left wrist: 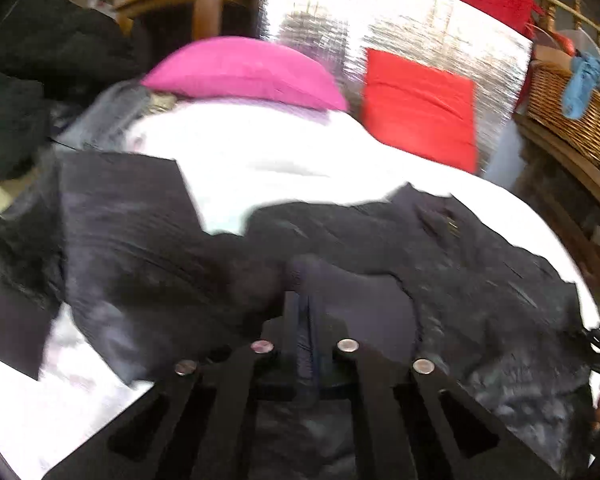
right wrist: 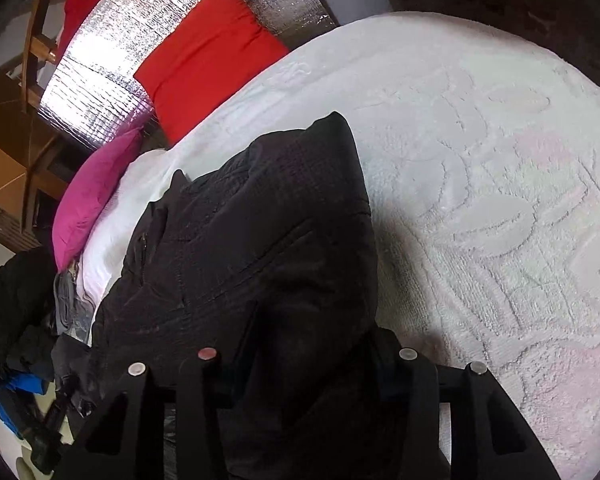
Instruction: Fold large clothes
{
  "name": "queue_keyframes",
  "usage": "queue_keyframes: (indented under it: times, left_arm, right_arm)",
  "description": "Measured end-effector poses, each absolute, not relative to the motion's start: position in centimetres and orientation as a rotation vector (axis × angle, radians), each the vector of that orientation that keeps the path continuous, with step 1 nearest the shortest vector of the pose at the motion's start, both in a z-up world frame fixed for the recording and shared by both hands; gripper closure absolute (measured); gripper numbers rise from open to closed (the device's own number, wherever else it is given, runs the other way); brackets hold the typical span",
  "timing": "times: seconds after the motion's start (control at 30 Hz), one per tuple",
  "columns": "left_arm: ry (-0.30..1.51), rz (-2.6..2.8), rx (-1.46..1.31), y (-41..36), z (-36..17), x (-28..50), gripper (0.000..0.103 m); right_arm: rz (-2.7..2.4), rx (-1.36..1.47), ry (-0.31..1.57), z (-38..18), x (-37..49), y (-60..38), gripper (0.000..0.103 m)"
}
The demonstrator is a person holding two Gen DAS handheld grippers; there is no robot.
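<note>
Left wrist view: black jacket (left wrist: pixel 148 240), quilted, spread across the white bedspread (left wrist: pixel 260 160) of the bed. Left tongs (left wrist: pixel 306 344) squeezed tight on a dark fold of the jacket that rises between them; picture blurred. Pink pillow (left wrist: pixel 244 72) beyond the jacket, at the bed's far end. Red cushion (left wrist: pixel 420 112) beside the pillow, leaning on a silver foil panel (left wrist: pixel 380 24). Wicker basket (left wrist: pixel 572 116) off the bed's far side from the jacket, on a wooden ledge.

Right wrist view: jacket (right wrist: pixel 260 240) bunched up into a peak on the embossed bedspread (right wrist: pixel 480 160). Right tongs (right wrist: pixel 308 360) part closed on a thick wad of the jacket that fills the gap. Pillow (right wrist: pixel 96 192) and cushion (right wrist: pixel 212 60) past the jacket.
</note>
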State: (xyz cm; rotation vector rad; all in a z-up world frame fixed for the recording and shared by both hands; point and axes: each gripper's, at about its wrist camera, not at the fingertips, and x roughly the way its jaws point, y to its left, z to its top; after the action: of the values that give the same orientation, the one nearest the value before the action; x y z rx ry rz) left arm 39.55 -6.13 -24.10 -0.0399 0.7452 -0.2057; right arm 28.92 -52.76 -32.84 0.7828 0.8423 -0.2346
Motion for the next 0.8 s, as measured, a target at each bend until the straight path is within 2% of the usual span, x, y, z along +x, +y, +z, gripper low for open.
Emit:
queue_keyframes:
  times: [0.1,0.2,0.23,0.27,0.3,0.33,0.37,0.5,0.53,0.57,0.67,0.8]
  left_arm:
    - [0.734,-0.115,0.0,-5.1,-24.6,40.3,0.1]
    - [0.848,-0.156,-0.07,-4.2,-26.1,40.9,0.098]
    - [0.894,-0.192,-0.101,-4.3,-26.6,41.1,0.088]
    - [0.943,-0.228,-0.128,-4.4,-27.1,41.5,0.065]
    - [0.985,-0.261,-0.151,-4.5,-27.4,41.6,0.048]
    - [1.004,-0.283,-0.166,-4.7,-27.7,41.7,0.027]
    - [1.0,-0.3,-0.178,-4.8,-27.6,41.6,0.025]
    - [0.98,-0.307,-0.142,-5.2,-27.8,41.6,0.025]
    - [0.978,-0.309,-0.144,-5.3,-28.0,41.6,0.029]
    - [0.969,-0.314,-0.137,-5.6,-28.1,41.6,0.05]
    - [0.957,-0.288,-0.076,-6.5,-27.9,41.1,0.092]
    - [0.892,-0.261,-0.106,-5.9,-27.1,41.1,0.094]
  right_arm:
    - [-0.239,0.771,0.846,-32.8,28.9,-52.8,0.054]
    - [-0.243,0.775,0.848,-32.8,28.8,-52.9,0.054]
    - [-0.244,0.775,0.848,-32.8,28.8,-52.9,0.054]
    - [-0.245,0.775,0.848,-32.8,28.8,-52.8,0.054]
    - [-0.246,0.776,0.848,-32.7,28.7,-52.8,0.054]
    - [-0.247,0.779,0.847,-32.7,28.7,-52.8,0.054]
    - [-0.247,0.78,0.847,-32.7,28.6,-52.7,0.054]
    - [-0.247,0.779,0.846,-32.7,28.6,-52.7,0.054]
    - [-0.248,0.777,0.847,-32.7,28.7,-52.7,0.054]
    - [-0.249,0.774,0.848,-32.7,28.7,-52.7,0.054]
    - [-0.253,0.773,0.848,-32.6,28.6,-52.6,0.054]
    - [-0.254,0.771,0.848,-32.5,28.6,-52.6,0.054]
